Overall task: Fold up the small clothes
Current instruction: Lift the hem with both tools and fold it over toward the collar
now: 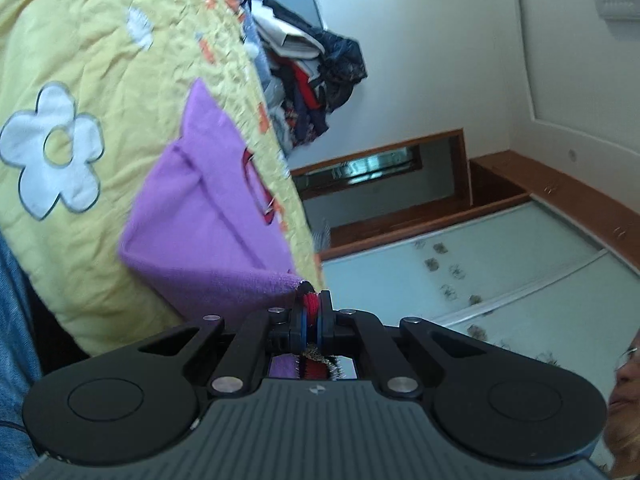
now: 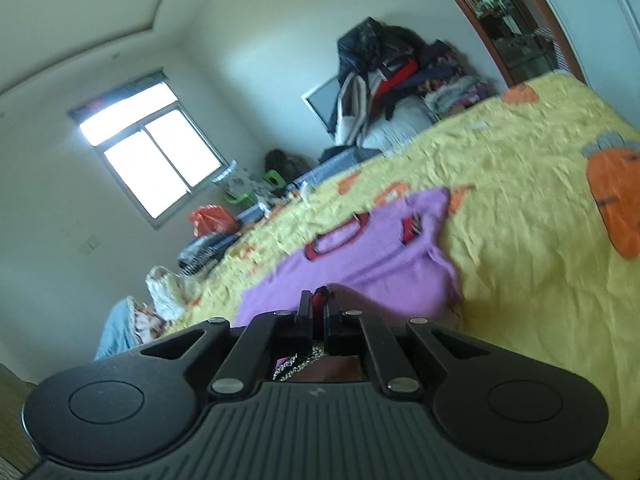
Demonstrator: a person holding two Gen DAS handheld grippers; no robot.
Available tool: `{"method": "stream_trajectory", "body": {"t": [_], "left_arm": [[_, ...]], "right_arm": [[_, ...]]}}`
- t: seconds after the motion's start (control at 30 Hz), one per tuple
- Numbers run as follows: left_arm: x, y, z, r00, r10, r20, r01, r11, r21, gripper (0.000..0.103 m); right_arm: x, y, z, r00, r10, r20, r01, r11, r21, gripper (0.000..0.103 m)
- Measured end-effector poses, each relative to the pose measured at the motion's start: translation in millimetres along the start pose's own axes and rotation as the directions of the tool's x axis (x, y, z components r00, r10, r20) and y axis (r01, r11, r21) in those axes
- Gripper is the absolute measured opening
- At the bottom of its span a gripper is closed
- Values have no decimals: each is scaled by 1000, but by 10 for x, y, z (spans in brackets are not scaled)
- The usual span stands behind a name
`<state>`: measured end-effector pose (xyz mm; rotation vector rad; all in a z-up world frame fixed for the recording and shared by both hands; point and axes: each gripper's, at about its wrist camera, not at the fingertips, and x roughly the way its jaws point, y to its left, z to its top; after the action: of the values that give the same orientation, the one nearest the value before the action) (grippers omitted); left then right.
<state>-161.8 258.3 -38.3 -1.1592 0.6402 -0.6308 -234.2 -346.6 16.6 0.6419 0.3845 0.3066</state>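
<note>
A small purple knit sweater (image 1: 208,224) with red-and-black trim lies on a yellow bedspread (image 1: 80,60). My left gripper (image 1: 313,300) is shut on a red-trimmed corner of the sweater, lifted off the bed. In the right wrist view the sweater (image 2: 360,256) spreads across the bedspread (image 2: 540,220). My right gripper (image 2: 318,300) is shut on another red-trimmed edge of it. Both views are tilted.
A heap of dark and red clothes (image 2: 392,68) sits at the far end of the bed, also in the left wrist view (image 1: 316,80). Bags and cloth items (image 2: 212,220) lie along the bed's far edge. A window (image 2: 148,148) is beyond. A person's face (image 1: 624,384) is at right.
</note>
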Motion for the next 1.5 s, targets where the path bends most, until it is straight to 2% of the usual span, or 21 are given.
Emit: {"method": "stream_trajectory", "body": {"t": [0.1,0.17,0.2,0.33,0.43,0.5,0.67,0.97,1.23,1.33,1.43,1.47,1.5], "left_arm": [[-14,23,38,1000,-6,31,7,1000,-21,4],[152,148,111,1000,-10,19,11,999,-49,4],[306,228,181,1000,-3,-1,3,998,-64,4],[928,420,579,998,27,-49,-29,999,-29,4],[1375,531,958,997,52,-58,-53,998,-18,4],[1661,558,1195,993,93,-67,-92,996,14,4],[2217,684,1618,982,164,-94,-162,986,35,4],[2528,877,1995,982,176,-73,-177,984,-6,4],[2748,1195,2173,975,211,-65,-216,974,-69,4],[2813,1309,2195,975,214,-68,-220,971,-98,5],[2814,1328,2191,975,213,-63,-218,971,-96,5],[2809,1316,2190,974,217,-62,-222,971,-87,5],[2787,1304,2174,973,222,-59,-227,971,-82,5]], "right_arm": [[33,-21,19,1000,-6,-14,6,1000,11,4],[215,-153,16,999,-10,-32,11,1000,21,4],[361,-246,36,999,-8,-41,9,1000,23,4],[1033,-675,188,996,-14,-91,21,997,70,4],[1559,-982,367,989,-49,-141,61,995,81,4],[1882,-1160,492,983,-62,-174,80,992,95,4],[2475,-1327,756,971,-96,-220,113,991,67,4],[3140,-1472,1122,958,-111,-266,129,990,51,4],[3564,-1696,1190,939,-125,-320,161,983,89,5],[3604,-1756,1210,944,-110,-310,160,977,141,7],[3563,-1670,1238,939,-124,-320,169,979,117,14],[3533,-1610,1244,937,-129,-325,165,982,88,26],[3483,-1543,1247,936,-139,-323,165,985,54,48]]}}
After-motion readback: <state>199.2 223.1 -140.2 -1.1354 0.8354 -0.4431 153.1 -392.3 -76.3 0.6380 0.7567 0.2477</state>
